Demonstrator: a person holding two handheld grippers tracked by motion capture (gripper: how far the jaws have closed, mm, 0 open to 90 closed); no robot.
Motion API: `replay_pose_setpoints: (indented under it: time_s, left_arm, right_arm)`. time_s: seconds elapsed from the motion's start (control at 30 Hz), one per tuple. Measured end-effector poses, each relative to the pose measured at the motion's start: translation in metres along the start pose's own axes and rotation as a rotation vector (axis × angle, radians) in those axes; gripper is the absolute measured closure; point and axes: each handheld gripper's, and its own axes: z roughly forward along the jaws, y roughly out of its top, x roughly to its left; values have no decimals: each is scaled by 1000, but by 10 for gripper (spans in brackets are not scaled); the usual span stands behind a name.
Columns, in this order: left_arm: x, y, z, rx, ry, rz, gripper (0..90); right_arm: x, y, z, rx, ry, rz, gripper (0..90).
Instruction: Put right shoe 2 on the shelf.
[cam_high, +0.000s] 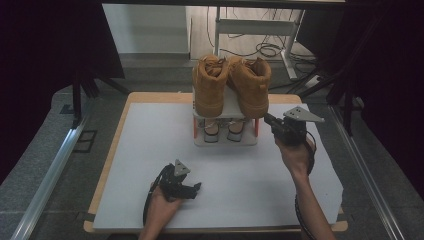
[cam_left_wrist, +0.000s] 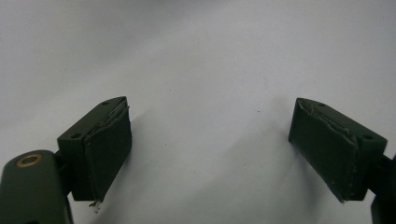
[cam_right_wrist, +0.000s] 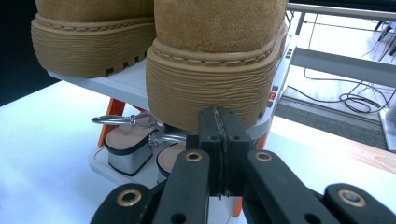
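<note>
Your left gripper (cam_high: 192, 189) is matte black, topped by a small grey three-cornered plate, with a black cable looping back past your left hand (cam_high: 161, 207). Its two block-shaped jaws carry dark rubber pads (cam_left_wrist: 109, 156), frayed along the edges, with small screw holes on top. Your right gripper (cam_high: 268, 119) wears a larger grey plate; brass-ringed rivets mark its black linkage arms. Your forearms are bare, with no sleeves.
</note>
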Motion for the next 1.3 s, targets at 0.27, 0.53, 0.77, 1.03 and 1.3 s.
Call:
replay_pose_setpoints:
  time_s: [0.27,0.53,0.77,1.03,1.3]
  left_arm:
    - [0,0,0,2,0,1,132]
    - [0,0,0,2,1,1,132]
    - [0,0,0,2,0,-3,132]
    - [0,0,0,2,1,1,132]
    - [0,0,0,2,0,1,132]
  right_arm:
    - [2,0,3,3,-8,-11,898]
    - [7,2,9,4,3,-18,898]
    - [14,5,21,8,14,-22,899]
    - [20,8,34,14,22,-24,899]
    - [23,12,44,21,29,-29,899]
